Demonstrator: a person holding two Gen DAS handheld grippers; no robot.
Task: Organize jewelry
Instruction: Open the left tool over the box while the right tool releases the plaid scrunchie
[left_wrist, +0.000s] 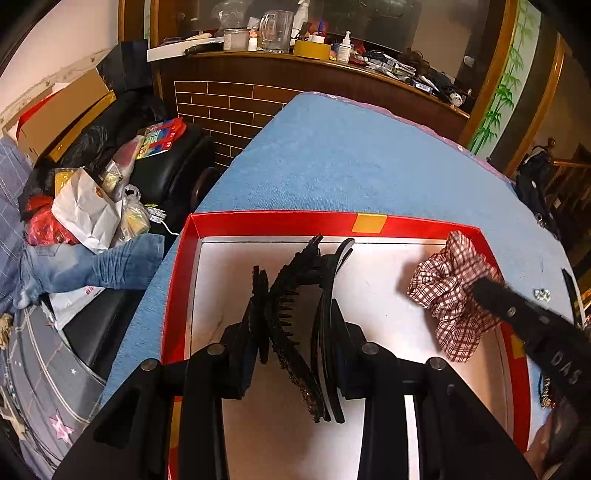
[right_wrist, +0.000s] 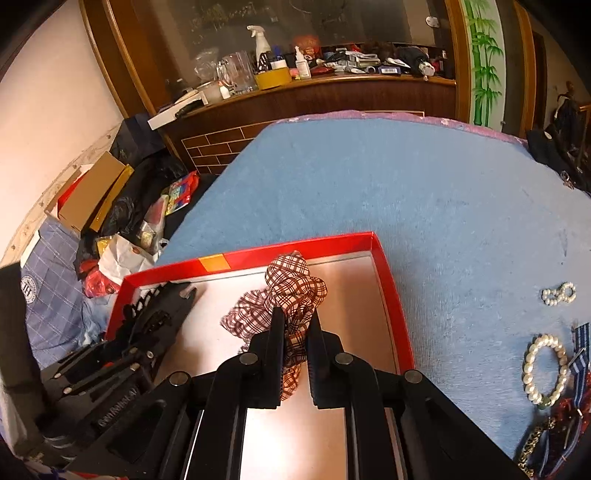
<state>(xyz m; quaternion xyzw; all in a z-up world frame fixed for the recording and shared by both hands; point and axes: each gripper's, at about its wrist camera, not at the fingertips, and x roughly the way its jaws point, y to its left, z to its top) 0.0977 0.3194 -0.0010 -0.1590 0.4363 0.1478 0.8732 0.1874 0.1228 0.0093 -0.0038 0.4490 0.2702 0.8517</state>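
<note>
The left gripper (left_wrist: 291, 332) has its jaws closed on black hair claw clips (left_wrist: 295, 317) over the red box (left_wrist: 280, 218). The right gripper (right_wrist: 295, 332), lettered "DAS", pinches a checked scrunchie (right_wrist: 295, 291) above that box.

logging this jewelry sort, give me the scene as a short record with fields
surface: blue cloth-covered table
container: shallow red cardboard box with pale floor
left gripper: shut on black toothed hair claw clips, over the box
right gripper: shut on red-and-white checked fabric scrunchie, over the box
outside box: white pearl bracelet and small pearl piece on the cloth
</note>
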